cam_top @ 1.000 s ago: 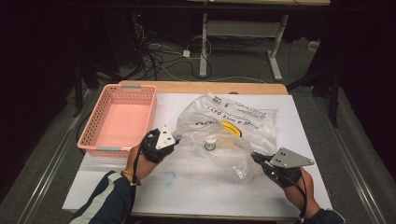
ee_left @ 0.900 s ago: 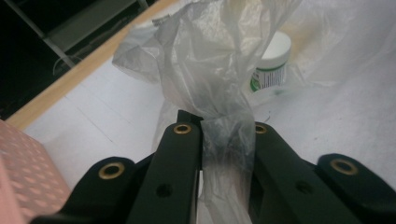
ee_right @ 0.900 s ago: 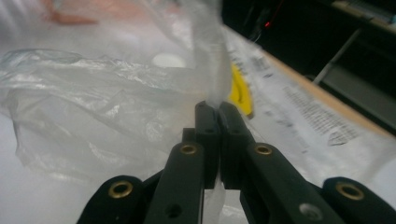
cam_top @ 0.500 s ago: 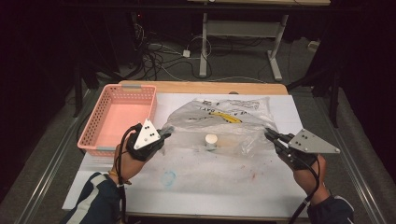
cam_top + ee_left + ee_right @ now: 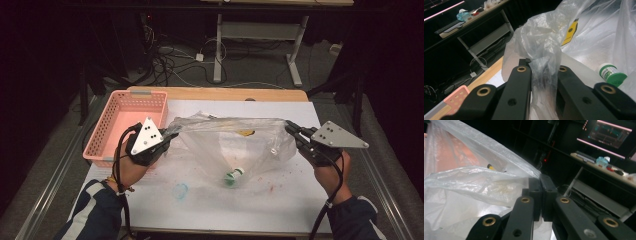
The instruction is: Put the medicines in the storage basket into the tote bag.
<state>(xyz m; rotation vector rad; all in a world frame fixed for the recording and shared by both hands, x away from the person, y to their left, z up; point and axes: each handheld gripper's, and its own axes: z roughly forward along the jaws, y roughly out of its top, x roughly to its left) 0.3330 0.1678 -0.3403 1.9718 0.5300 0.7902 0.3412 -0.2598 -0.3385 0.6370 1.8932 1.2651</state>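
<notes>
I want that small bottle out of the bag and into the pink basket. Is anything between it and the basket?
Yes. The small bottle lies inside the clear plastic bag, whose film surrounds it. The left claw pinches one bag corner beside the pink basket, and the right claw pinches the other.

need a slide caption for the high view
Both grippers, left and right, hold a clear bag up by its corners, small bottle inside.

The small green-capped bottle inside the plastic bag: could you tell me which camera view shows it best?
The left gripper view: the bottle lies close, its green cap and white body sharp beside the plastic bag. The high view shows it small and hazy through the film. In the right gripper view I cannot make it out.
</notes>
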